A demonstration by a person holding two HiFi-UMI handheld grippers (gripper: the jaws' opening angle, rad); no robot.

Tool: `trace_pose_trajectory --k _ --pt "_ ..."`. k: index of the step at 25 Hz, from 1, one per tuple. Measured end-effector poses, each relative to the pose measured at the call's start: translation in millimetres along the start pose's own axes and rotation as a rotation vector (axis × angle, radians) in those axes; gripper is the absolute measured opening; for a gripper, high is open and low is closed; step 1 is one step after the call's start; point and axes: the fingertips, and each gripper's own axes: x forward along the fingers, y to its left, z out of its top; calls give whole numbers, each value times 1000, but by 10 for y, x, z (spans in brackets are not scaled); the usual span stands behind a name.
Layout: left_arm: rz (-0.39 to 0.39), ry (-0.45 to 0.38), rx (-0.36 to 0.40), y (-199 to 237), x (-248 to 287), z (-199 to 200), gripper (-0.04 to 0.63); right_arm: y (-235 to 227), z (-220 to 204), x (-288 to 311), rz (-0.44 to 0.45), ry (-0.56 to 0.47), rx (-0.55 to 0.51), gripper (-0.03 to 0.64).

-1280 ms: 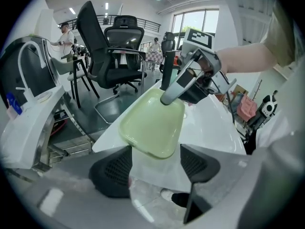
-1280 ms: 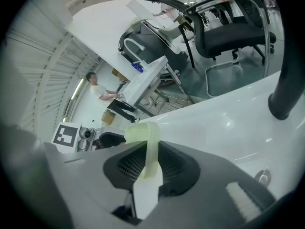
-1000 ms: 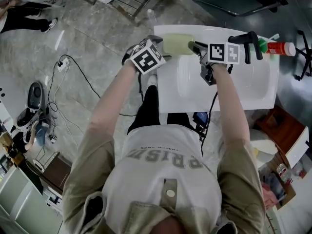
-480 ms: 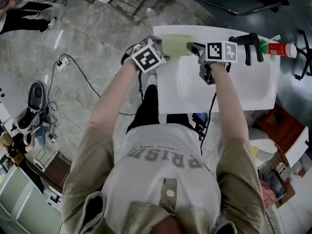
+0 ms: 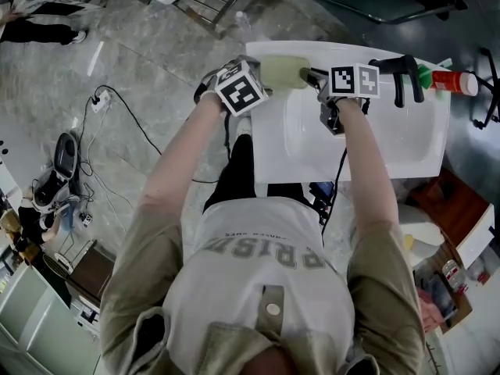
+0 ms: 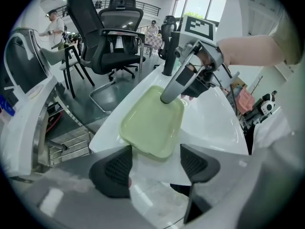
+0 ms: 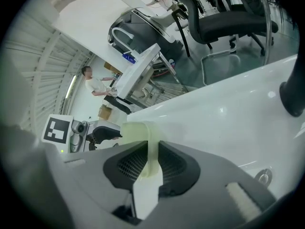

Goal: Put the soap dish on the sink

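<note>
Almost nothing has moved since a second ago: both grippers and the soap dish stay at the same corner of the sink.

The white sink (image 5: 406, 143) is the biggest thing. Past its far side stands a black office chair (image 6: 116, 37). On the sink's back rim are a black faucet (image 5: 398, 73) and, at the right end, a red and green tube (image 5: 445, 78).

The pale green soap dish (image 5: 283, 71) is at the sink's far left corner, on the flat rim beside the bowl. The right gripper (image 7: 151, 163) has its jaws squeezed tight on the dish's thin edge, one pad on each side of it. It reaches in from the bowl side. The left gripper (image 6: 155, 163) is at the sink's left edge with its jaws wide apart. The near end of the dish (image 6: 152, 120) lies just in front of the gap between the two pads, and they do not press on it.

From the head view, the left gripper's marker cube covers one end of the dish. From the right gripper view, only a thin strip of the dish (image 7: 143, 137) shows, and the faucet (image 7: 293, 97) is cut off at the side. I cannot tell if the whole bottom of the dish sits flat on the sink.
</note>
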Motion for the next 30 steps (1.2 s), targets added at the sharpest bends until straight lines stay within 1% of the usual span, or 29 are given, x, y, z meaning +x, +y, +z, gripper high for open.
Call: trace_pose_trajectory --k 5,9,20,30 --pt "22 26 5 25 12 -16 333 -35 -1 31 -6 10 10 68" --pt "21 26 -5 44 10 -10 333 -47 15 51 -7 6 13 69" --pt "24 38 -4 58 5 -10 333 -75 28 63 -32 29 6 69" --pt "21 36 -17 68 -20 -7 333 -74 46 46 -86 44 -67 78"
